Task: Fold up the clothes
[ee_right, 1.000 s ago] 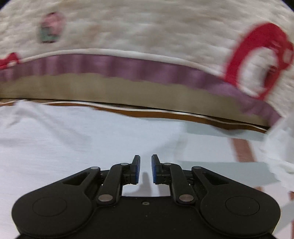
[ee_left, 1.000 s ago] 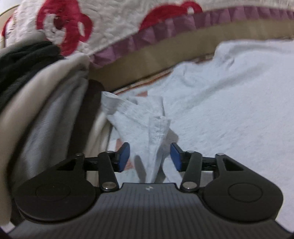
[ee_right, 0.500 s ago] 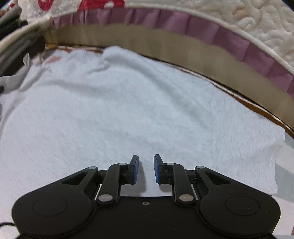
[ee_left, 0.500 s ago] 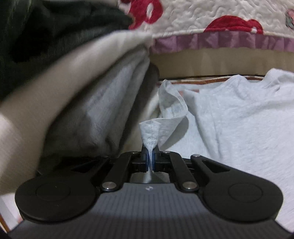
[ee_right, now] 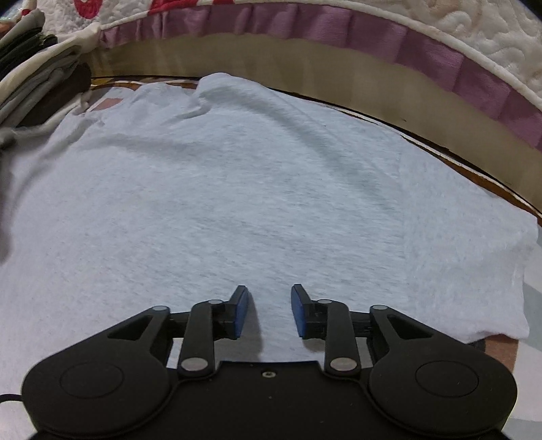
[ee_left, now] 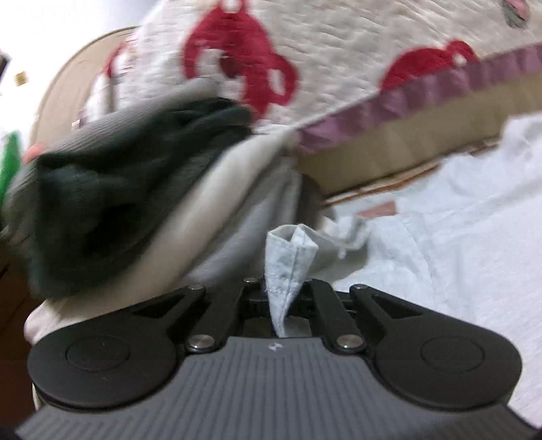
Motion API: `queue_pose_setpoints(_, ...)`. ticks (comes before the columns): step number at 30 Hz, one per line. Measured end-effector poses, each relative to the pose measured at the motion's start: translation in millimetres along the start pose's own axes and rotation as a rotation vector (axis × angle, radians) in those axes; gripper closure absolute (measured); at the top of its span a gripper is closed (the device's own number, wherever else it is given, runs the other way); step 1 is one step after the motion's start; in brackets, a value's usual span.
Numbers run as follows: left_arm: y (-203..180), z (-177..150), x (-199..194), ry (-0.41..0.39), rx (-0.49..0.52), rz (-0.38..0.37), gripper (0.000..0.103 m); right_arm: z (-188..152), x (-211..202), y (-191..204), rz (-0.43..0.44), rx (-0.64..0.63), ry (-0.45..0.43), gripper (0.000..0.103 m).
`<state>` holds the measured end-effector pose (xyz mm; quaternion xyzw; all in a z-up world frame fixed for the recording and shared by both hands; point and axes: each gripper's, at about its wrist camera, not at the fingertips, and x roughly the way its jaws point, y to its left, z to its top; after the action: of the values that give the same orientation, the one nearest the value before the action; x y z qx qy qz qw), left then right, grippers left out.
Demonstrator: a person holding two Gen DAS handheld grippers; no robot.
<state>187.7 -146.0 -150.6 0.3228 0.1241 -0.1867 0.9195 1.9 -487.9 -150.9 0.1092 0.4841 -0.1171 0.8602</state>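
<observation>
A pale grey T-shirt point(ee_right: 237, 189) lies spread flat on the bed. In the left wrist view its sleeve point(ee_left: 291, 250) stands up as a pinched fold, and my left gripper point(ee_left: 283, 294) is shut on that sleeve hem, lifting it a little off the shirt body point(ee_left: 457, 243). In the right wrist view my right gripper point(ee_right: 267, 311) hovers low over the shirt's near part, pointing steeply down. Its jaws are opening, and only flat cloth lies below them, with nothing between the blue pads point(ee_right: 241, 309).
A stack of folded clothes point(ee_left: 142, 189), dark, cream and grey, sits close on the left of the sleeve, also visible as the stack point(ee_right: 37, 84) at far left. A quilted cover with red motifs and a purple frill point(ee_right: 338, 30) rises behind the shirt. The shirt's right edge point(ee_right: 521, 270) meets patterned bedding.
My left gripper closed on the sleeve hem and raised it, swinging toward the clothes stack. My right gripper came down over the shirt and its jaws widened.
</observation>
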Motion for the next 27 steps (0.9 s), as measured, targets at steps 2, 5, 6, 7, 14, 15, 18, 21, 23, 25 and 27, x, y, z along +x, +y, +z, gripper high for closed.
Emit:
queue_pose_setpoints(2, -9.8, -9.4, -1.9, -0.003, 0.06, 0.055, 0.1, -0.5, -0.2, 0.9, -0.001, 0.007, -0.01, 0.066)
queue_pose_setpoints(5, -21.0, -25.4, -0.6, 0.063, 0.114, 0.03, 0.099, 0.9, -1.2, 5.1, -0.001, 0.004, 0.003, 0.065)
queue_pose_setpoints(6, -21.9, -29.8, -0.4, 0.091, 0.114, 0.013, 0.099, 1.4, -1.7, 7.4, 0.002, -0.006, 0.011, 0.065)
queue_pose_setpoints(7, -16.3, -33.1, 3.4, 0.133, 0.073, -0.012, 0.098, 1.2, -2.2, 9.1, 0.006, -0.016, 0.016, 0.064)
queue_pose_setpoints(14, 13.0, -49.0, 25.8, 0.349, -0.196, -0.155, 0.096, 0.2, -4.9, 4.0, 0.055, -0.012, 0.024, 0.061)
queue_pose_setpoints(15, 11.9, -47.4, 25.9, 0.353, -0.193, -0.156, 0.096, 0.9, -5.7, 2.0, 0.056, -0.008, 0.023, 0.061)
queue_pose_setpoints(18, 11.5, -41.9, 19.9, 0.335, -0.185, -0.17, 0.091, 3.1, -9.3, -4.6, 0.043, 0.002, 0.01, 0.061)
queue_pose_setpoints(21, 12.8, -33.4, 21.2, 0.325, -0.171, -0.184, 0.086, 5.1, -12.5, -9.8, 0.024, 0.02, -0.003, 0.061)
queue_pose_setpoints(23, 13.8, -27.8, 21.9, 0.319, -0.162, -0.193, 0.084, 5.4, -13.4, -11.2, 0.009, 0.023, -0.005, 0.061)
queue_pose_setpoints(25, 17.4, -21.7, 13.4, 0.287, -0.154, -0.195, 0.079, 6.2, -14.6, -12.1, -0.007, 0.022, -0.012, 0.061)
queue_pose_setpoints(27, 21.0, -15.6, 4.8, 0.255, -0.147, -0.198, 0.075, 9.0, -17.7, -16.3, -0.017, 0.038, -0.028, 0.061)
